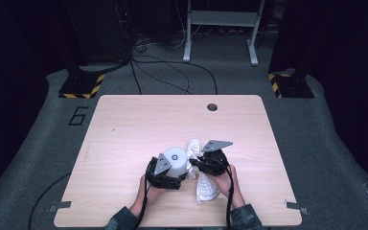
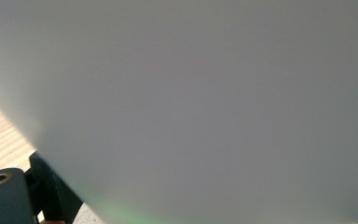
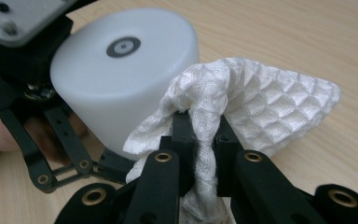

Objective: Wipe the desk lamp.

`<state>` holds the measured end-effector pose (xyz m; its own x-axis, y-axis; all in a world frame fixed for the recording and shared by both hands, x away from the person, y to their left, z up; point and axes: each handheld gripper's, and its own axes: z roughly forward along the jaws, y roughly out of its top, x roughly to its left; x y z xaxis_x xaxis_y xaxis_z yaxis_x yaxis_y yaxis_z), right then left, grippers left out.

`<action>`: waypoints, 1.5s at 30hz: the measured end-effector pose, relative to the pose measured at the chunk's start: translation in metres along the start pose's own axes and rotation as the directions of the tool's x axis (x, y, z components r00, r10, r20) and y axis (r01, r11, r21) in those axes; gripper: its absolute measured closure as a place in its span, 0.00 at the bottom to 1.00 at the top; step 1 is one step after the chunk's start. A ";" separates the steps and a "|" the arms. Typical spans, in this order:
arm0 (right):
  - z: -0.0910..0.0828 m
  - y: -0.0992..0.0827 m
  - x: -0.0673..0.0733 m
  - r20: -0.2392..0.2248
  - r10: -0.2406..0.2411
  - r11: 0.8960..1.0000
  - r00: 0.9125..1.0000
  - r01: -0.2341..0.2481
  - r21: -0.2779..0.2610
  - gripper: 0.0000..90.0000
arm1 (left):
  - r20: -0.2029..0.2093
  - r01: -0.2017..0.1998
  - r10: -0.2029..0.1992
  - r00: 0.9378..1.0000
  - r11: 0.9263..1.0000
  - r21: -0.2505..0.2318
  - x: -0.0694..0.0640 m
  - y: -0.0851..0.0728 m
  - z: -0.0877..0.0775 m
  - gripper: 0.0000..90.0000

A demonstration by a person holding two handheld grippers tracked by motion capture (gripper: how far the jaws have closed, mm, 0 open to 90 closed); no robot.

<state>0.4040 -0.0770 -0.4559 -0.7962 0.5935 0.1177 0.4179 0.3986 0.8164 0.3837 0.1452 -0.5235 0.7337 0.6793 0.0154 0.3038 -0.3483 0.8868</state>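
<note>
The right hand-held gripper [image 3: 204, 135] pinches a white bumpy cloth [image 3: 261, 107] tight between its jaws. Just beside it, the left hand-held gripper [image 1: 165, 173] hugs a white round tub [image 3: 121, 79] — the cloth touches the tub. Both are near the front of the tabletop [image 1: 139, 120].

White cylinder [image 2: 205, 102] right up vs lens, table [image 2: 0, 135] at left.

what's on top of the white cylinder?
On the white cylinder, the flat top carries a small round grey-and-black mark, nothing else. The white waffle cloth in the right tool lies against its side, covering the lower part there.
</note>
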 end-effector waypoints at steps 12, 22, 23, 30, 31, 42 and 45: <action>0.031 -0.024 -0.004 0.035 0.022 0.991 0.999 -0.026 0.133 0.93 | 0.000 0.000 0.000 1.000 1.000 0.000 0.000 0.000 0.000 0.08; 0.039 -0.030 -0.005 0.053 0.027 0.986 0.998 -0.035 0.162 0.93 | -0.001 0.001 -0.001 1.000 1.000 -0.001 0.000 0.000 0.000 0.08; 0.037 -0.028 -0.006 0.051 0.019 0.987 0.999 -0.027 0.159 0.93 | -0.001 0.001 -0.001 1.000 1.000 -0.001 0.000 0.000 0.000 0.08; 0.019 -0.011 -0.001 0.058 -0.003 0.997 0.998 -0.001 0.071 0.93 | -0.001 0.001 -0.001 1.000 1.000 -0.001 0.000 0.000 0.000 0.08; 0.017 -0.009 0.001 0.061 0.004 0.998 0.998 -0.008 0.062 0.93 | -0.001 0.001 -0.001 1.000 1.000 -0.001 0.000 0.000 0.000 0.08; 0.005 -0.001 0.007 0.084 -0.010 0.999 0.996 0.013 -0.034 0.93 | 0.000 0.001 -0.001 1.000 1.000 0.000 0.000 0.000 0.000 0.08; 0.016 -0.008 0.005 0.100 -0.012 1.000 0.995 0.010 0.019 0.93 | 0.000 0.001 -0.001 1.000 1.000 0.000 0.000 0.000 0.000 0.08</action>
<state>0.4039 -0.0662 -0.4711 -0.7530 0.6561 0.0509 0.4182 0.4174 0.8068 0.3837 0.1451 -0.5235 0.7333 0.6798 0.0150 0.3040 -0.3475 0.8870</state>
